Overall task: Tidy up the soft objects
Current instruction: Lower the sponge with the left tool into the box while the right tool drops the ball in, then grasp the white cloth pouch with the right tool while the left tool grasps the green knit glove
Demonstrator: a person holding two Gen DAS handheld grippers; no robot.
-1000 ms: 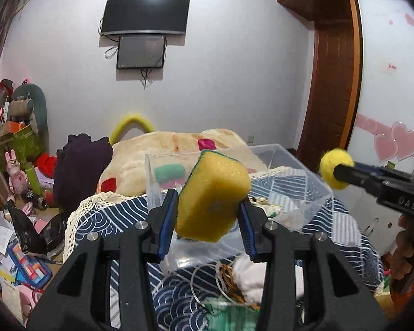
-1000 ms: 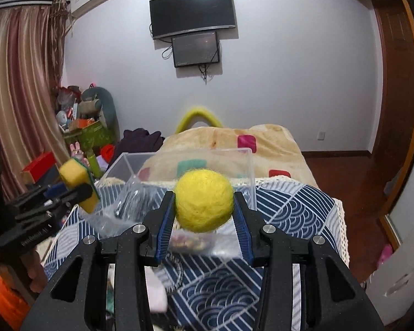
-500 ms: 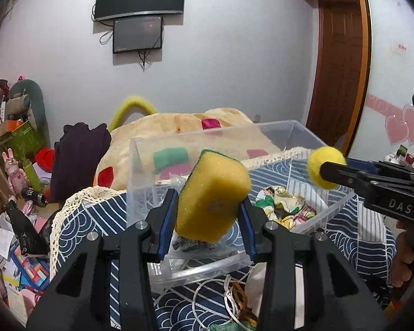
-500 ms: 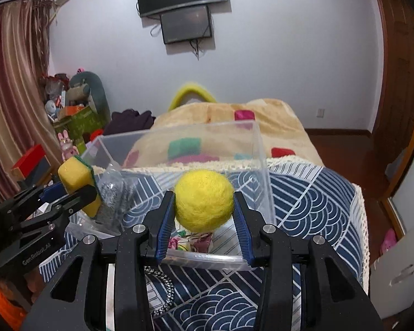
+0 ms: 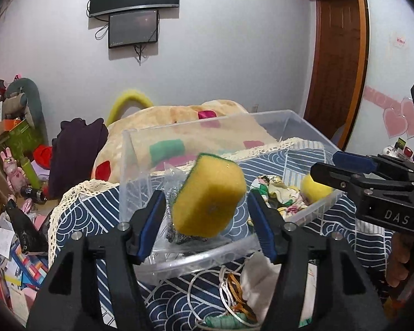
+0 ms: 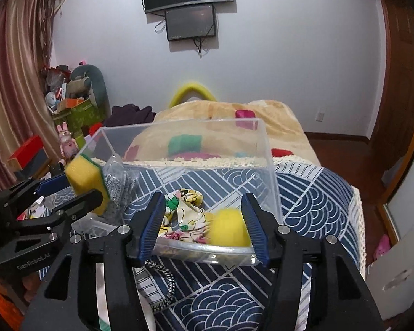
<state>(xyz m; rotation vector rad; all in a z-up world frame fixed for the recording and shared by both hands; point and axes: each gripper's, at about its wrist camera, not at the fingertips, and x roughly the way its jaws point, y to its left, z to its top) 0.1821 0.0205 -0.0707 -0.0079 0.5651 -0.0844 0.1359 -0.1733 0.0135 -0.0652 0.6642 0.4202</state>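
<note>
- Yellow sponge [image 5: 209,197] with a green scouring back sits tilted between the blue pads of the left gripper [image 5: 204,220], with a gap showing on each side; it hangs above the near left part of the clear plastic bin [image 5: 140,165].
- Yellow felt ball [image 6: 229,231], slightly blurred, lies inside the bin by its near right wall, touching a floral cloth [image 6: 185,209].
- Right gripper [image 6: 202,226] has its fingers spread wide; the ball shows close against the right pad [image 6: 254,224], and whether they touch cannot be told.
- Silver mesh scourer [image 6: 118,184] in a clear wrapper rests in the bin's left part, behind the sponge.
- Bin stands on a navy tablecloth with a white wave pattern [image 6: 312,201], edged in cream lace.
- White cord [image 5: 207,298] and pale fabric lie on the cloth just before the bin.
- Beige blanket with coloured patches [image 6: 276,118] covers the bed behind.
- Two dark screens [image 6: 189,0] hang on the far wall.
</note>
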